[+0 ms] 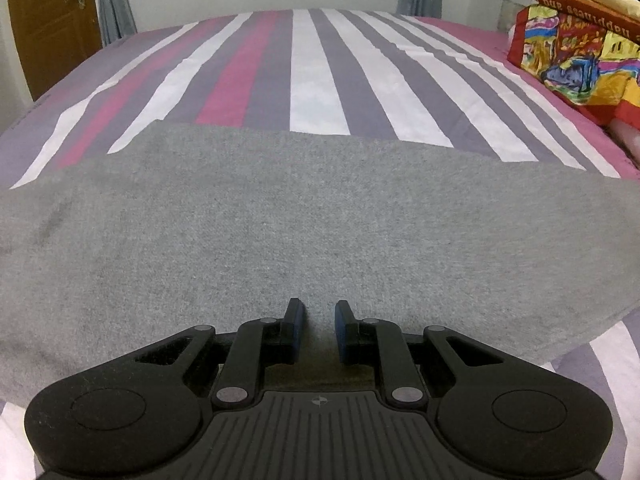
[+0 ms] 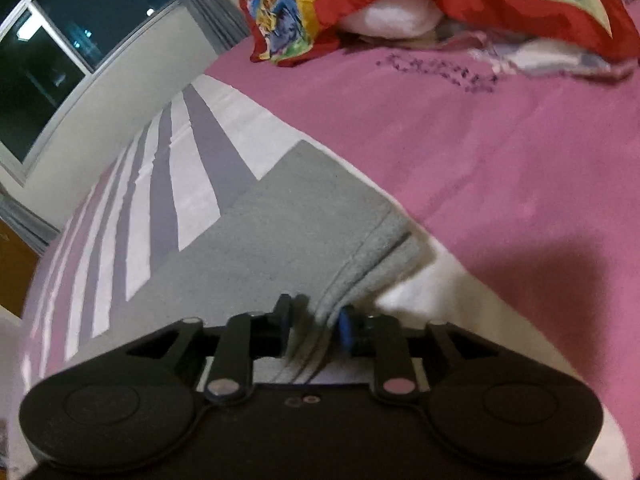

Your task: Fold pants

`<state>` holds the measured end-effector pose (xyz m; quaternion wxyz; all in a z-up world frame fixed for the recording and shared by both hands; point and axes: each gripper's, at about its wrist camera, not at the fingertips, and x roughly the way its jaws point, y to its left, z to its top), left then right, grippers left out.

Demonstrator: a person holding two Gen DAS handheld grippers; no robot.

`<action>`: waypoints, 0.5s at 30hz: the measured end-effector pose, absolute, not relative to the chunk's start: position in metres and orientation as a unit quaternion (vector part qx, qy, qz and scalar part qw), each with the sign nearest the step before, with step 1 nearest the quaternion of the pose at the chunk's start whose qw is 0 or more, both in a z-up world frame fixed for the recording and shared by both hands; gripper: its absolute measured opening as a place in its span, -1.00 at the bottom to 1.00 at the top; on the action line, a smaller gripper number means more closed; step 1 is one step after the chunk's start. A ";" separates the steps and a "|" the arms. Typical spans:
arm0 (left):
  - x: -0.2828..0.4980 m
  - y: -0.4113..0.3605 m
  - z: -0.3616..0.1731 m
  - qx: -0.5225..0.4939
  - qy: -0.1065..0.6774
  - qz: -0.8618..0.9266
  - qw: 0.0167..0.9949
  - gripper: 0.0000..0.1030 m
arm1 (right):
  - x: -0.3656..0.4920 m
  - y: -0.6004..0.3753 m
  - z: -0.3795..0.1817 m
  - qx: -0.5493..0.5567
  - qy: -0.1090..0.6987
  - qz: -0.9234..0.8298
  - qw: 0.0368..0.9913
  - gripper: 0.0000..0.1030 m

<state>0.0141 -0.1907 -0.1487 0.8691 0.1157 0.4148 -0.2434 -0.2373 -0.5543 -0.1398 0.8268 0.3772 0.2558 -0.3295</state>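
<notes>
Right wrist: grey pants [image 2: 288, 216] flat w/ ribbed cuff pinched in right claw [image 2: 314, 326]

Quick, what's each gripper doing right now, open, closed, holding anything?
Left gripper: closed on the near edge of the grey pants.
Right gripper: closed on the pants' hem.

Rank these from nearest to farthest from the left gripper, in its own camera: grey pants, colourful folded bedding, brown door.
1. Grey pants: right at the left gripper, spread across the bed.
2. Colourful folded bedding: far right, on the bed.
3. Brown door: far left, beyond the bed.
</notes>
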 end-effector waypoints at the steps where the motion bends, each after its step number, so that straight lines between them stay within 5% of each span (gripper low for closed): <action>1: 0.014 -0.191 -0.149 0.115 0.415 -0.243 0.869 -0.69 | -0.237 -0.553 -0.140 0.369 0.259 -0.331 0.829 -0.72; 15: 0.018 -0.183 -0.143 0.091 0.424 -0.246 0.867 -0.68 | -0.227 -0.540 -0.111 0.321 0.235 -0.347 0.849 -0.81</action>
